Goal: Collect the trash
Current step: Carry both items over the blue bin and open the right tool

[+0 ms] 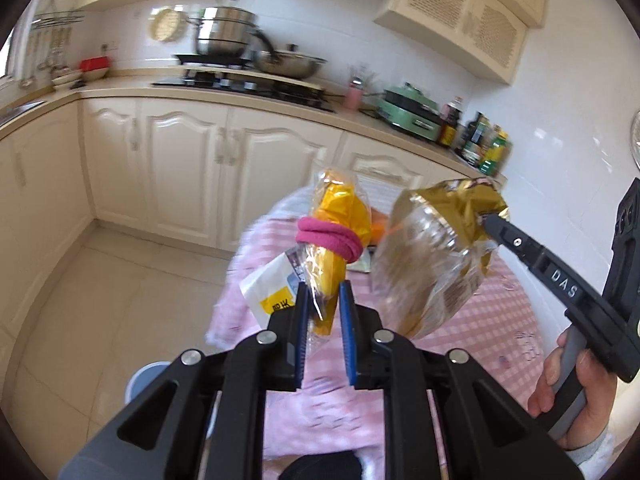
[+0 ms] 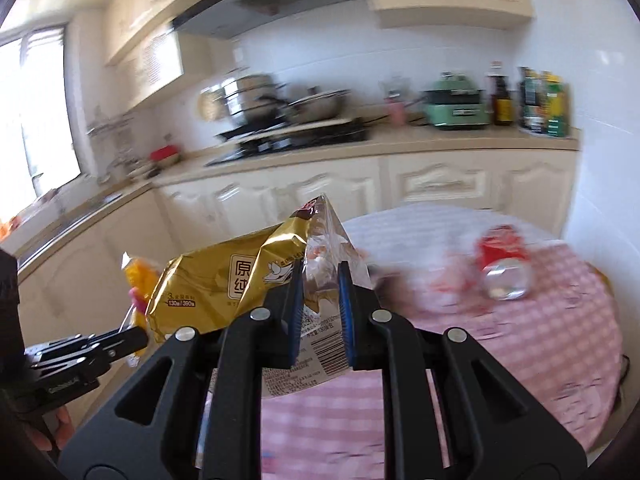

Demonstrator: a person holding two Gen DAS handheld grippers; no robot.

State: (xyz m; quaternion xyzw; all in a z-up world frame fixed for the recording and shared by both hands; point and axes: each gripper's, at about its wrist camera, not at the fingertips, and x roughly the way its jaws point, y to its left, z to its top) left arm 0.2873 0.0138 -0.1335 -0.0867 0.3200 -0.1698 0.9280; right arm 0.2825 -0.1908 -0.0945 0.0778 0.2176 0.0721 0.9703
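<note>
While the left gripper (image 1: 323, 292) clamps a yellow wrapper (image 1: 338, 216), the right gripper (image 2: 320, 276) grips a gold bag (image 2: 224, 276) above the desk (image 2: 540, 320).

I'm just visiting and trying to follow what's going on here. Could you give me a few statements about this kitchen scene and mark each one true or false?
1. The left gripper holds a yellow wrapper bound with a pink band. True.
2. The right gripper is open with nothing in it. False: it is shut on a gold and clear plastic bag.
3. A crushed red can lies on the pink checked tablecloth. True.
4. The stove is bare. False: pots stand on it.
</note>
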